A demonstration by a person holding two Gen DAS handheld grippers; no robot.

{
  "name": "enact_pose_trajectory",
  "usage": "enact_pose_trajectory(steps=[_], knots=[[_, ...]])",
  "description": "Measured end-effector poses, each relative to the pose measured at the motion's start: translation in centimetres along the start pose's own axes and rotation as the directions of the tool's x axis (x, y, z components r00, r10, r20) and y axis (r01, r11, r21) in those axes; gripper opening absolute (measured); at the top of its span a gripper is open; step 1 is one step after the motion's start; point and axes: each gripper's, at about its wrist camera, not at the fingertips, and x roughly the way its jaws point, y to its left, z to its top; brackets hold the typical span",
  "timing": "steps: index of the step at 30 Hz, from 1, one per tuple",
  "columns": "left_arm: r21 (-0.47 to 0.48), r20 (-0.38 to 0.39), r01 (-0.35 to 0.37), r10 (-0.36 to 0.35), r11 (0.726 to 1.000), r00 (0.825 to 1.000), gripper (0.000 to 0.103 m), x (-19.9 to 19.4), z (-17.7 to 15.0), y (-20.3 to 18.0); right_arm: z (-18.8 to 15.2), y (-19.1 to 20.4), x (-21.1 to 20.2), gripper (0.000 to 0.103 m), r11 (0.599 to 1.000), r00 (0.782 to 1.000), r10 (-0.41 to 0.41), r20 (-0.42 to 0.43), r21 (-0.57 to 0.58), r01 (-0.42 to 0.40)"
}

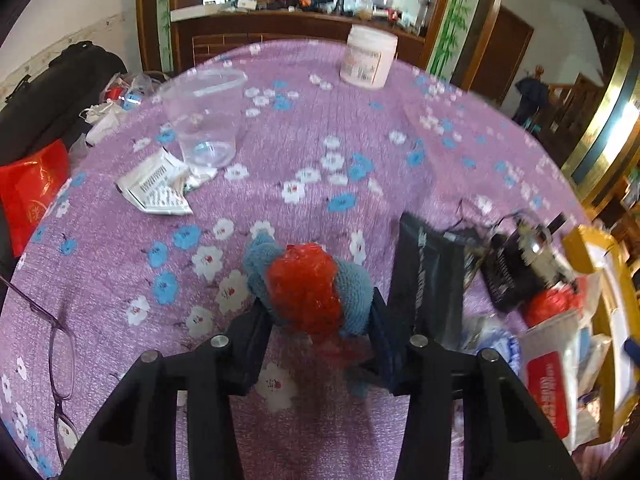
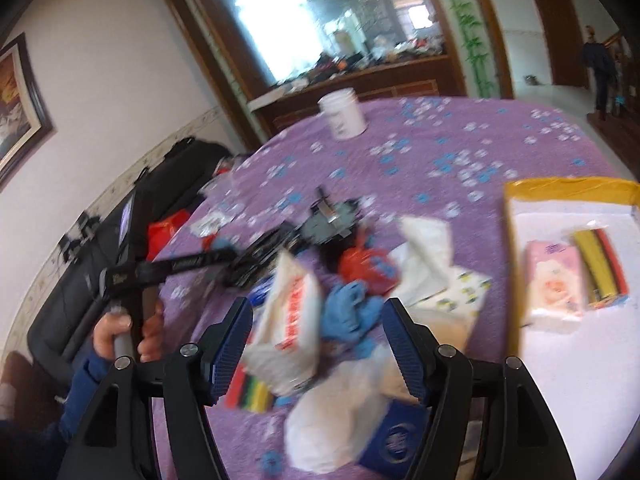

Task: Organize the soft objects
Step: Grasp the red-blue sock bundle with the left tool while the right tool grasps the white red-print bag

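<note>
In the left wrist view my left gripper (image 1: 316, 300) is shut on a blue knitted cloth (image 1: 354, 292) with a crumpled red plastic bag (image 1: 304, 284) bunched in front of it, held just above the purple flowered tablecloth (image 1: 320, 120). In the right wrist view my right gripper (image 2: 318, 332) is open above a pile of soft things: a white packet with red print (image 2: 290, 320), blue gloves (image 2: 346, 312), a white plastic bag (image 2: 336, 420) and tissues (image 2: 426, 256). A yellow-rimmed tray (image 2: 568, 186) at the right holds a pink tissue pack (image 2: 554, 280) and a striped sponge pack (image 2: 600, 268).
A clear plastic cup (image 1: 206, 118), a crumpled printed wrapper (image 1: 158, 188) and a white jar (image 1: 370, 56) stand on the table. Glasses (image 1: 60, 360) lie at the left edge. Dark camera gear (image 1: 516, 264) and the other hand-held gripper (image 2: 188, 262) lie mid-table.
</note>
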Motion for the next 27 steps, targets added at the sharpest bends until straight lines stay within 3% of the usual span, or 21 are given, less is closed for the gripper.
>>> enact_pose_trajectory(steps=[3,7,11,13,14,17,20,23,27], knots=[[0.001,0.042,0.022,-0.022,1.0,0.999,0.044,-1.2,0.1,-0.2,-0.1,1.5,2.5,0.073,1.0,0.996,0.025,-0.085,-0.011,-0.026],[0.019,0.065,0.038,-0.039,0.999,0.997,0.044,-1.9,0.0,-0.7,-0.1,2.1,5.0,0.073,0.997,0.987,-0.071,-0.144,-0.018,0.07],[0.044,0.05,0.053,-0.055,0.998,0.997,0.044,-1.7,-0.3,-1.2,-0.1,1.6,7.6,0.071,0.997,0.975,-0.077,-0.207,0.014,0.082],[0.059,0.051,0.051,-0.054,0.997,0.997,0.044,-1.8,-0.4,-1.7,-0.5,1.2,8.6,0.051,0.996,0.972,-0.079,-0.22,0.027,0.087],[0.07,0.052,0.053,-0.057,0.996,0.997,0.044,-1.8,-0.5,-1.9,-0.8,0.9,8.8,0.051,0.996,0.972,-0.071,-0.222,0.033,0.081],[0.095,0.052,0.056,-0.061,0.994,0.997,0.044,-1.9,-0.8,-2.5,-0.8,0.7,8.1,0.05,0.998,0.981,-0.05,-0.185,0.03,0.056],[0.107,0.053,0.064,-0.07,0.992,0.996,0.044,-1.9,-0.9,-2.8,-0.3,1.6,5.9,0.049,1.0,0.997,0.001,-0.077,-0.014,-0.002],[0.11,0.068,0.077,-0.085,0.991,0.994,0.044,-2.3,-1.0,-2.9,0.0,2.2,4.1,0.05,0.998,0.999,0.035,0.012,-0.047,-0.034],[0.11,0.075,0.087,-0.096,0.99,0.993,0.044,-2.5,-1.0,-2.9,0.2,1.7,3.4,0.05,0.999,0.998,0.029,0.051,-0.037,-0.027]])
